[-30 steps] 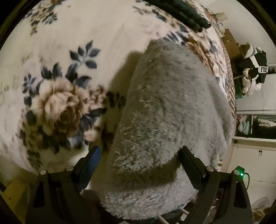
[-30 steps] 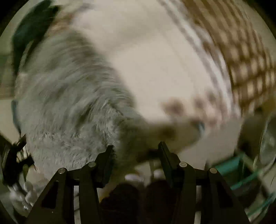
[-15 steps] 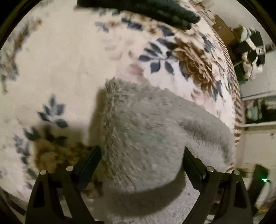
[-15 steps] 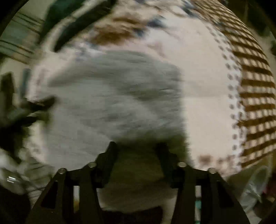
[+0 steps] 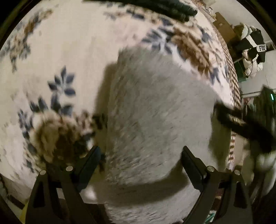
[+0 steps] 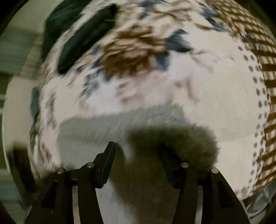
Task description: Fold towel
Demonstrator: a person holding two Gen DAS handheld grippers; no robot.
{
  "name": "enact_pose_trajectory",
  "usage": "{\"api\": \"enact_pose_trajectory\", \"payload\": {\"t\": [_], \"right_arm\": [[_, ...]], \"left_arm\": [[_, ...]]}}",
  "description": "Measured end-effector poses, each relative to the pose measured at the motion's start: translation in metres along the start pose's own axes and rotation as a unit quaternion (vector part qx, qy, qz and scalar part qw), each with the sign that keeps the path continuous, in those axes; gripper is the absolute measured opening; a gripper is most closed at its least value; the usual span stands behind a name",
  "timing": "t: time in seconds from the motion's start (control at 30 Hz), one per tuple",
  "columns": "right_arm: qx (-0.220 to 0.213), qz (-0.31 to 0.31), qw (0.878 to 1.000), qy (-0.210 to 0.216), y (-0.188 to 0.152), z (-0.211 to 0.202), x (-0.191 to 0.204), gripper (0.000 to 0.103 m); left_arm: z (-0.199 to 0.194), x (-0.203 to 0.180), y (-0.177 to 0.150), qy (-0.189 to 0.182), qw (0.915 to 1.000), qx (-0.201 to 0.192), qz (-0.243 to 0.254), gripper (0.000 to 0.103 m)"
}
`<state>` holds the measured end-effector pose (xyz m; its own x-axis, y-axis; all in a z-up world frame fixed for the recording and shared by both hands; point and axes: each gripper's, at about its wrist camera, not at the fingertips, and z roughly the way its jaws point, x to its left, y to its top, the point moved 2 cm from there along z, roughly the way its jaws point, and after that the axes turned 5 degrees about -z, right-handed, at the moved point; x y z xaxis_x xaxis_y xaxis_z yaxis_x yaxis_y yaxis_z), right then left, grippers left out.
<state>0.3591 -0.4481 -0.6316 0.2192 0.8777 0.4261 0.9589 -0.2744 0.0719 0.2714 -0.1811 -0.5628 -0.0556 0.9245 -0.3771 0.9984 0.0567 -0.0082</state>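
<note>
A fluffy grey towel (image 5: 151,120) lies folded on the floral bedspread (image 5: 69,43); soft and limp, best pinched at corners. Left hand-held gripper (image 5: 139,155) spread wide; right hand-held gripper (image 6: 138,151) opening, towel between its jaws.

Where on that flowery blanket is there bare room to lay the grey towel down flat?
Bare blanket lies left of the towel, between the blue leaves and the dark folded cloth at the far edge. Another patch lies beyond the towel, toward the dotted border. It is crowded near the dark cloth.

Dim warm light, heavy motion blur, perhaps overhead-lit shadows.
</note>
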Motion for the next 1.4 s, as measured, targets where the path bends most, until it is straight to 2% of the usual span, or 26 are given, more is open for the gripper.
{"api": "enact_pose_trajectory", "payload": {"t": [0.1,0.2,0.27,0.3,0.33,0.4,0.47,0.53,0.6,0.7,0.87,0.97,1.0,1.03,1.07,1.13,1.27,1.4], "right_arm": [[0.010,0.030,0.999,0.006,0.026,0.016,-0.012,0.055],[0.016,0.016,1.000,0.021,0.022,0.004,-0.004,0.057],[0.009,0.001,0.999,0.039,0.014,-0.011,-0.002,0.078],[-0.003,-0.003,0.999,0.045,0.001,-0.026,-0.007,0.097],[-0.018,-0.003,0.999,0.042,-0.010,-0.036,-0.014,0.103],[-0.031,0.000,0.999,0.020,-0.034,-0.045,-0.038,0.103],[-0.019,0.021,0.999,0.022,-0.054,-0.038,-0.067,0.103],[0.006,0.056,0.996,0.067,-0.073,-0.017,-0.094,0.103],[0.036,0.076,0.990,0.113,-0.086,0.011,-0.106,0.103],[0.055,0.079,0.979,0.182,-0.090,0.040,-0.104,0.103],[0.042,0.072,0.968,0.238,-0.076,0.056,-0.093,0.103],[0.040,0.071,0.968,0.238,-0.073,0.062,-0.089,0.103],[0.035,0.070,0.968,0.238,-0.073,0.061,-0.087,0.096],[0.034,0.072,0.968,0.239,-0.074,0.060,-0.087,0.073],[0.037,0.073,0.969,0.235,-0.075,0.060,-0.086,0.065],[0.028,0.072,0.971,0.225,-0.078,0.054,-0.085,0.056],[0.018,0.066,0.974,0.216,-0.083,0.037,-0.072,0.051],[0.009,0.061,0.974,0.218,-0.089,0.008,-0.053,0.049]], "left_arm": [[-0.006,0.003,-0.002,-0.003,1.0000,-0.002,-0.004,0.093],[-0.023,0.004,0.001,-0.031,0.9989,-0.030,-0.018,0.093],[-0.035,0.010,0.001,-0.058,0.9964,-0.056,-0.024,0.093],[-0.035,0.013,0.001,-0.062,0.9958,-0.062,-0.026,0.094],[-0.030,0.016,0.001,-0.067,0.9955,-0.060,-0.031,0.094],[-0.019,0.023,0.001,-0.078,0.9948,-0.049,-0.043,0.094],[-0.004,0.027,0.000,-0.098,0.9932,-0.038,-0.051,0.095],[0.011,0.031,0.002,-0.103,0.9926,-0.030,-0.056,0.103],[0.019,0.040,0.004,-0.123,0.9904,-0.027,-0.059,0.103],[0.030,0.048,0.009,-0.165,0.9839,-0.007,-0.068,0.103],[0.041,0.048,0.008,-0.215,0.9728,0.021,-0.083,0.103],[0.039,0.042,0.004,-0.218,0.9724,0.018,-0.081,0.100],[0.035,0.038,0.002,-0.214,0.9739,0.010,-0.075,0.091],[0.029,0.033,0.001,-0.211,0.9752,0.006,-0.067,0.079],[0.023,0.028,0.000,-0.210,0.9758,0.001,-0.060,0.072],[0.012,0.023,-0.001,-0.206,0.9769,-0.003,-0.055,0.062],[-0.018,0.007,0.001,-0.208,0.9769,-0.013,-0.045,0.059],[-0.060,-0.006,0.017,-0.212,0.9758,-0.032,-0.040,0.059]]}}
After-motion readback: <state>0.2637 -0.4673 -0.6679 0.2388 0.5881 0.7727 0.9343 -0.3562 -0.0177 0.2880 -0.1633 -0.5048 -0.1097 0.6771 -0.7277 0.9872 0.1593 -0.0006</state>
